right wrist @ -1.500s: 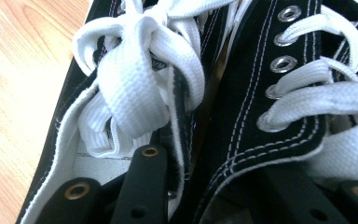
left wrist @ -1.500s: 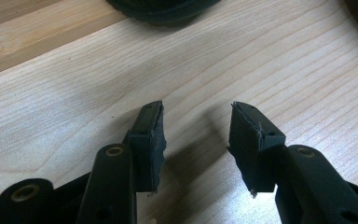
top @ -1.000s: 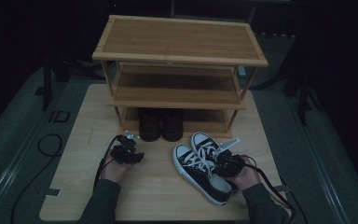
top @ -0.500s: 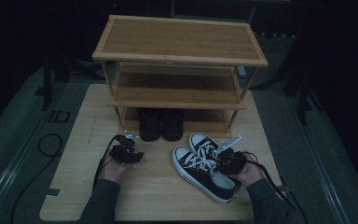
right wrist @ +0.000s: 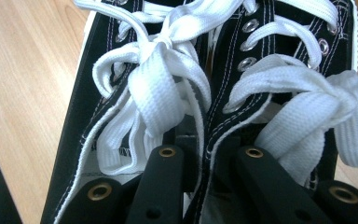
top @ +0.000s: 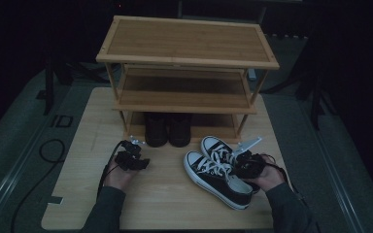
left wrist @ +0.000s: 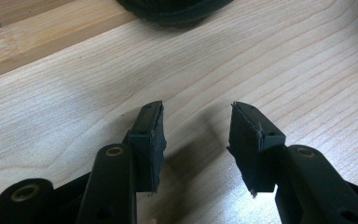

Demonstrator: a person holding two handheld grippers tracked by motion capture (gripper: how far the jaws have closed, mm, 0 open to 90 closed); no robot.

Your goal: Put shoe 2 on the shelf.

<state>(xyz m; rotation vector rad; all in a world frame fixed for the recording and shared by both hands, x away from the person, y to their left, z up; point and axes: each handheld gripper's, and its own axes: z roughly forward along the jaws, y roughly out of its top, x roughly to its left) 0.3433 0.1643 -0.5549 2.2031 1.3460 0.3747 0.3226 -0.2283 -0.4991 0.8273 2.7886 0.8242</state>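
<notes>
Now right tongs [right wrist: 204, 154] pinch sneakers' [top: 218, 170] inner walls together.

Two black sneakers [right wrist: 223, 79] with white laces [right wrist: 163, 88] are seen side by side on the light wooden table [right wrist: 23, 93], their adjoining inner collars pinched together between the right gripper [right wrist: 208, 154], one jaw being set inside each shoe opening at the near edge.

Black fingers [left wrist: 151, 140] — brass rivets, grey sleeves [top: 104, 213].
</notes>
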